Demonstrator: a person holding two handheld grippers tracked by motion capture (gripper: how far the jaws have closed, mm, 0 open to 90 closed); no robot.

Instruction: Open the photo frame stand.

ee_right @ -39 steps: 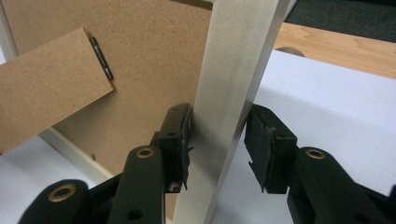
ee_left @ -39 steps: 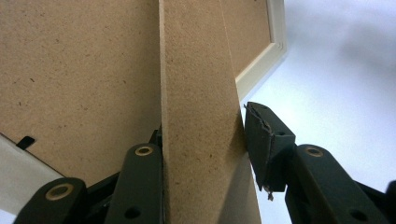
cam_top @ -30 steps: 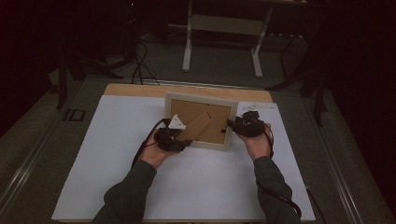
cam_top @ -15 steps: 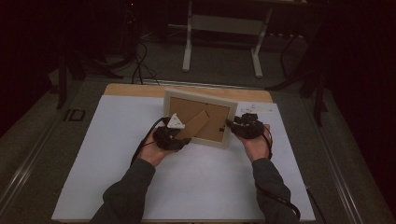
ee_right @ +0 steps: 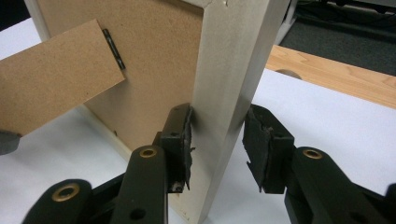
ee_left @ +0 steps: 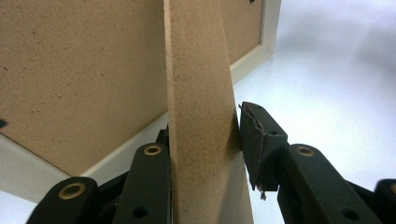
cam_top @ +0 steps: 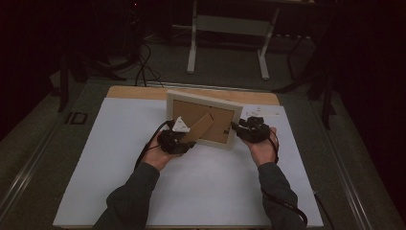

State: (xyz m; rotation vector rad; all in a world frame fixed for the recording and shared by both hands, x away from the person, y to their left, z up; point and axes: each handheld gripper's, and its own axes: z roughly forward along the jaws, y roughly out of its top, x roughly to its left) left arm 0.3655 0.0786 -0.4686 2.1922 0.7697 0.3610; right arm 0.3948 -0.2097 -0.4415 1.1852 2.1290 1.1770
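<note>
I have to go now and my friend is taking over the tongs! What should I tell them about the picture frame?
Left tongs: closed on the brown stand flap at the back of the picture frame.
Right tongs: around the frame's right edge; one jaw touches it, the other stands slightly off.
Frame: raised, back facing you, near the far middle of the white mat.
Done: flap swung out from the backing.
Left, probably: set the frame down standing on its flap, then let go.
</note>
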